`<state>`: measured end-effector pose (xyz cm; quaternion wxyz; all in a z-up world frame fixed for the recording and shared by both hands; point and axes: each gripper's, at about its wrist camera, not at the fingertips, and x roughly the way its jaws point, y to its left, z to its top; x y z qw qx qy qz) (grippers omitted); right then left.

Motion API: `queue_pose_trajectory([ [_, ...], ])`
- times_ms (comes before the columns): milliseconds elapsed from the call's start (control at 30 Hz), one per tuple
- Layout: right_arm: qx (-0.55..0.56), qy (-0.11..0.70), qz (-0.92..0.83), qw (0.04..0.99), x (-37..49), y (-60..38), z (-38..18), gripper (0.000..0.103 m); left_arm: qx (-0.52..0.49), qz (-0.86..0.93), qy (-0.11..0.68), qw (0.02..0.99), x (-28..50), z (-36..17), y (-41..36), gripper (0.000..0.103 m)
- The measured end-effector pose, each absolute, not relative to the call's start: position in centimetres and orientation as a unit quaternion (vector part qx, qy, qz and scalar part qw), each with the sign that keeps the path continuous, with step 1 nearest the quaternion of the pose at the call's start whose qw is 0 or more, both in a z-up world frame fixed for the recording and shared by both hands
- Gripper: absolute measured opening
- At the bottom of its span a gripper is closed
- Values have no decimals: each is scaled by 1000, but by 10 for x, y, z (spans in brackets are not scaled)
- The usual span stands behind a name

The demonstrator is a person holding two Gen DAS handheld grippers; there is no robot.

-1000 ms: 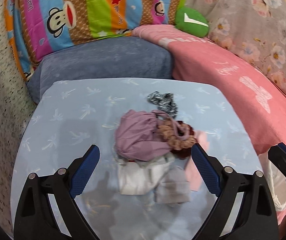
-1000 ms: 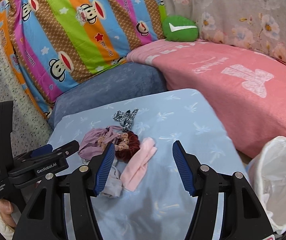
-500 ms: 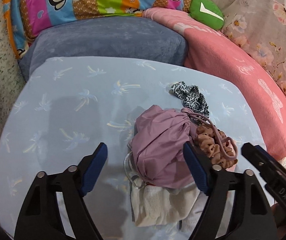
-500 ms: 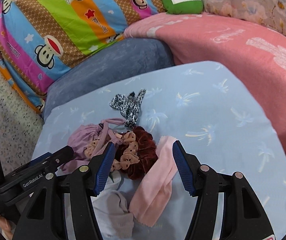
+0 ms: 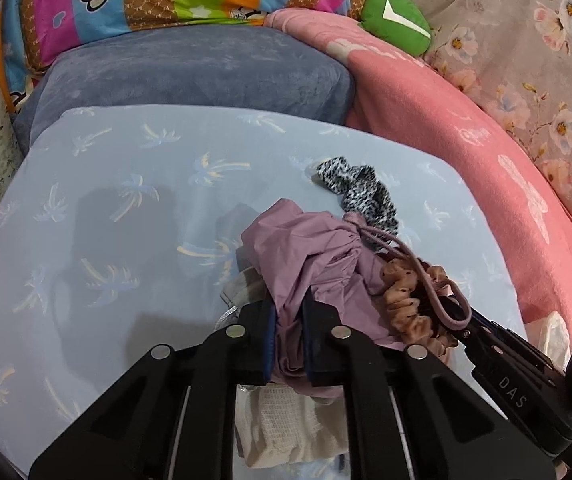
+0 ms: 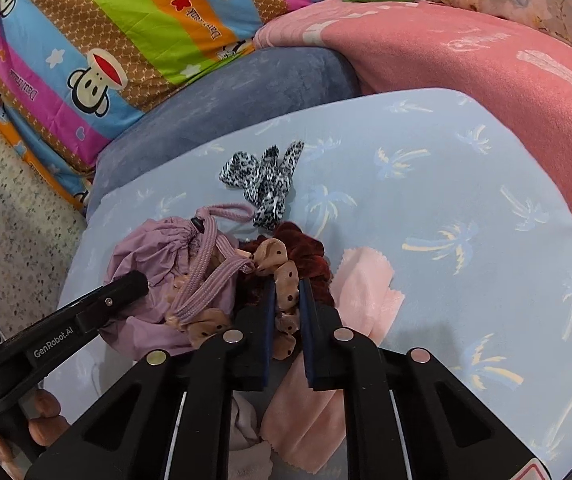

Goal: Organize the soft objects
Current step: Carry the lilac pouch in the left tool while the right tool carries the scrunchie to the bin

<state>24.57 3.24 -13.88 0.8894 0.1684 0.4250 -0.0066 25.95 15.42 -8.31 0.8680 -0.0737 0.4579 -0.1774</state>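
A small heap of soft things lies on the light blue palm-print cushion (image 5: pixel 117 208). My left gripper (image 5: pixel 289 320) is shut on the mauve drawstring pouch (image 5: pixel 310 248), whose cord (image 5: pixel 434 284) loops over a tan dotted scrunchie (image 5: pixel 406 304). My right gripper (image 6: pixel 287 312) is shut on that tan dotted scrunchie (image 6: pixel 286 276), which sits against a dark red velvet scrunchie (image 6: pixel 306 248). A pale pink cloth (image 6: pixel 366 284) lies just right of the fingers. A leopard-print scrunchie (image 6: pixel 265 176) rests apart, farther back. A white knit cloth (image 5: pixel 281 428) lies under the left gripper.
A grey-blue cushion (image 5: pixel 189 76) and a striped monkey-print pillow (image 6: pixel 133 32) stand behind. A pink blanket (image 6: pixel 466 52) runs along the right, with a green plush (image 5: pixel 398 24) at its far end. Speckled floor (image 6: pixel 9 184) lies to the left.
Both grippers moved forward and down into the heap and went from open to shut, the left on the mauve pouch, the right on the tan scrunchie.
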Motion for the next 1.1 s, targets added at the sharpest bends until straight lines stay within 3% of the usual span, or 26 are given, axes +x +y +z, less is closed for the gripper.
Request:
queue_pose_trajectory([
  [667, 177, 282, -23, 943, 155, -25, 5, 10, -46, -226, 347, 909, 200, 36, 108, 7],
  [1100, 185, 209, -92, 956, 58, -118, 57, 10, -10, -289, 296, 910, 144, 80, 38, 7],
])
